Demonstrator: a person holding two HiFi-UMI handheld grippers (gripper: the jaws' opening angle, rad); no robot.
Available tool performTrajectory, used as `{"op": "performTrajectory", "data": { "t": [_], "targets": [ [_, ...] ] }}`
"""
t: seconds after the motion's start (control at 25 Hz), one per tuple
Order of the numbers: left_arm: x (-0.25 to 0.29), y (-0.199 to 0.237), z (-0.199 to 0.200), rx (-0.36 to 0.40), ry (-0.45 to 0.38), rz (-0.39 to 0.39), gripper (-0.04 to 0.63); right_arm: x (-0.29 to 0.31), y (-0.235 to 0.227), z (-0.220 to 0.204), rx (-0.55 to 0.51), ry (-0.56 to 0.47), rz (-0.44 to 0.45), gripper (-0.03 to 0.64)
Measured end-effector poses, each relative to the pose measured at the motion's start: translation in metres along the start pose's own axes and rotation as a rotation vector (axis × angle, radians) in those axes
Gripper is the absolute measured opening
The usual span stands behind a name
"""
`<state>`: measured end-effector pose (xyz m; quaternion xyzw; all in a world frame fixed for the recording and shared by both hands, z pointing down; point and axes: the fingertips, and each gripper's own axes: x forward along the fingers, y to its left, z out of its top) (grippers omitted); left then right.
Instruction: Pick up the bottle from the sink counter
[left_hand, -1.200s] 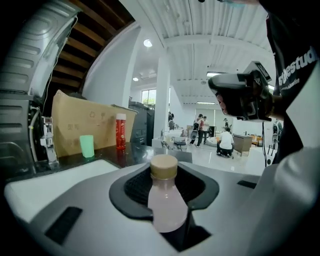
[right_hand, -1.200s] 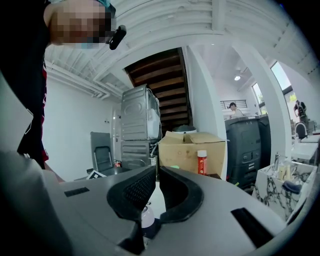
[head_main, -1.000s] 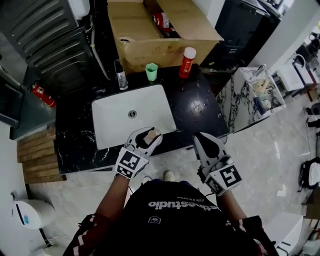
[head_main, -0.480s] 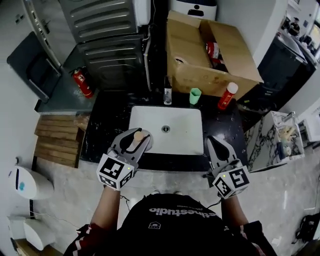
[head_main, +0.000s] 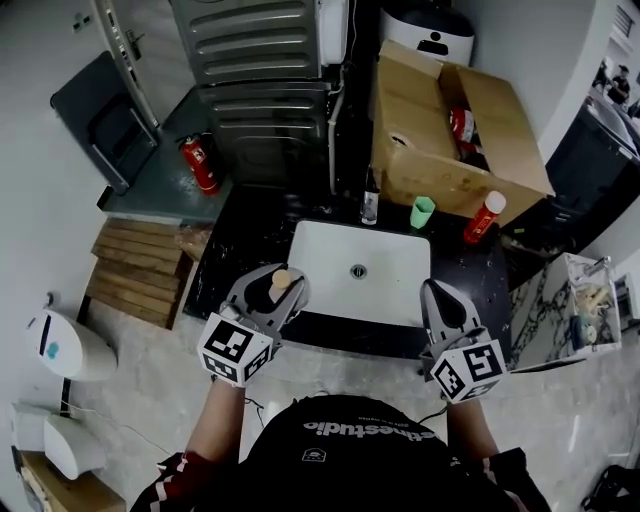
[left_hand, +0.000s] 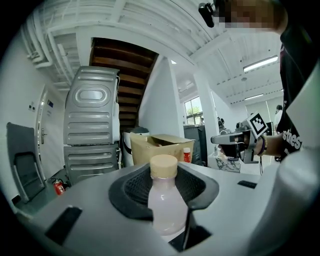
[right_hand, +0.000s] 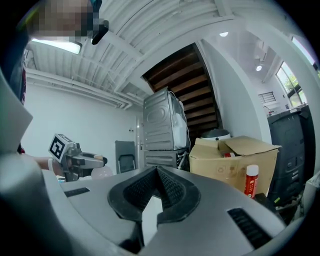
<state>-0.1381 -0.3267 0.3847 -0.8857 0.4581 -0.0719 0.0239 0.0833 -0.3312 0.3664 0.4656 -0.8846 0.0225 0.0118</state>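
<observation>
**Head view.** Left gripper (head_main: 277, 290) has its jaws partway closed on the bottle (head_main: 281, 279), w/ only the tan cap showing between them. Bottle sits over the front edge of the dark counter (head_main: 250, 240), just left of the white sink (head_main: 330, 280). Right gripper (head_main: 437, 300) is at the sink's front right corner, well apart from the bottle. At the back of the counter: green cup (head_main: 422, 212) and red bottle (head_main: 484, 217), beside a cardboard box (head_main: 440, 150).

**Left gripper view.** Bottle (left_hand: 167, 205) is upright, and the pads press its sides below the shoulder. Body is small, translucent, pale pink-white w/ rounded shoulders; the cap is flat-topped, tan and opaque. No label can be made out.

**Right gripper view.** Jaws are together, pads meet at the tips, nothing between them. The bottle's pale body (right_hand: 102, 172) shows at far left in the other gripper.
</observation>
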Motion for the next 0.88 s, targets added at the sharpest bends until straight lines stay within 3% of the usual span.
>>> {"op": "performTrajectory", "data": {
  "t": [0.88],
  "targets": [
    [0.020, -0.022, 0.015, 0.012, -0.029, -0.064, 0.143, -0.027, -0.018, -0.001, 0.002, 0.000, -0.079, 0.037]
  ]
}}
